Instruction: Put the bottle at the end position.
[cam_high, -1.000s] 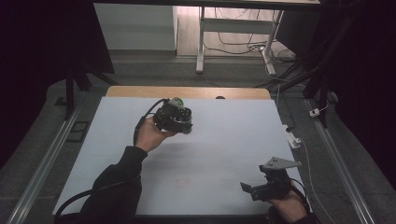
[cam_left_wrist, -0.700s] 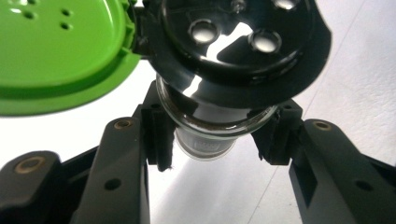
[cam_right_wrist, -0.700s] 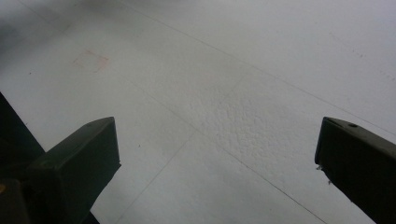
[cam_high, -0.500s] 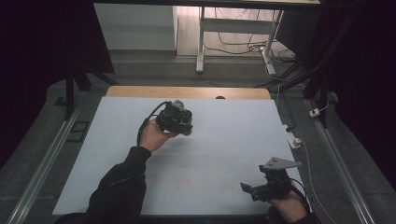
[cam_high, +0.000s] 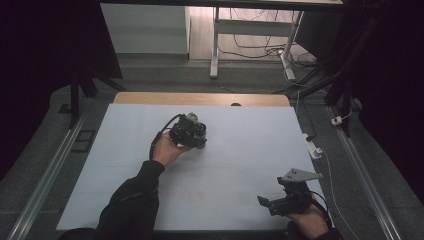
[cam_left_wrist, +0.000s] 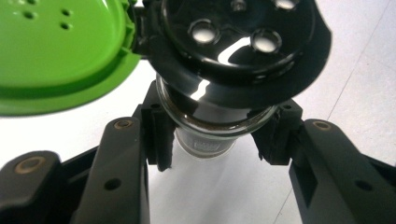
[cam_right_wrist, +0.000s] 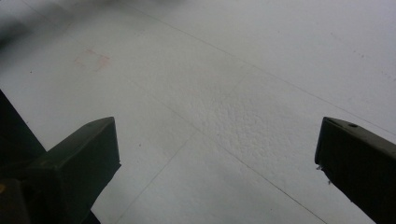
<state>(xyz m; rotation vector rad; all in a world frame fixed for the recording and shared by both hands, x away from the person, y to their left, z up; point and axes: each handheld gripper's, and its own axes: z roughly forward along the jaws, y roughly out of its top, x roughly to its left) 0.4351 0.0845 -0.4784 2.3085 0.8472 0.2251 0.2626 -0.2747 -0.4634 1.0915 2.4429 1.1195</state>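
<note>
Jar (cam_left_wrist: 212, 126) stays clamped in left gripper (cam_high: 192, 131), carried slightly rightward; right gripper (cam_high: 280, 202) jaws gape.

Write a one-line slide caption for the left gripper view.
Left gripper clamps a glass shaker jar just under its black perforated top, green flip lid open, above the white table.

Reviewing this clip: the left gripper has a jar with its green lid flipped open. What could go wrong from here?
1. The jar has its green lid open and its holed black cap faces the camera, so its contents may shake out onto the table.
2. The left gripper pinches smooth glass just under the cap; the jar might slip or twist.
3. The right gripper is open and apart, giving no support.
</note>
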